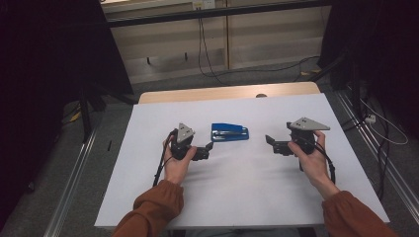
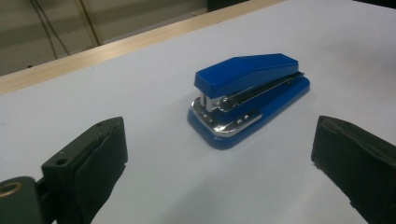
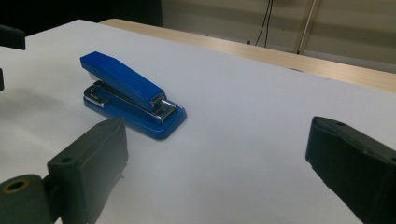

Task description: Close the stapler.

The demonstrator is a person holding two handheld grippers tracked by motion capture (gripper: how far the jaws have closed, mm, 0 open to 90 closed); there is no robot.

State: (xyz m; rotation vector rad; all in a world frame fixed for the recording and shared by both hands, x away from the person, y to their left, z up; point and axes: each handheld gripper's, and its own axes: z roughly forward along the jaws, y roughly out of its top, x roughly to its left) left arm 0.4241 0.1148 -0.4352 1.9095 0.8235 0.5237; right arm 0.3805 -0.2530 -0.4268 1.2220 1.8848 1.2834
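A blue stapler (image 1: 230,132) with a metal front lies flat on the white table top (image 1: 232,192), near its middle. My left gripper (image 1: 209,147) is held just left of the stapler and points at it, open and empty. The right gripper (image 1: 270,141) is a short way to the stapler's right, also open and empty, apart from it. In the left gripper view the stapler (image 2: 247,95) lies beyond the wide-spread jaws, metal end nearest. In the right gripper view the stapler (image 3: 130,95) lies ahead to the left of the spread jaws.
A strip of bare wood (image 1: 227,93) shows along the table's far edge. Beyond it are grey floor, hanging cables (image 1: 202,44) and a pale wall panel. Dark stands and curtains (image 1: 44,74) flank the table. Metal rails (image 1: 380,163) run along the floor on both sides.
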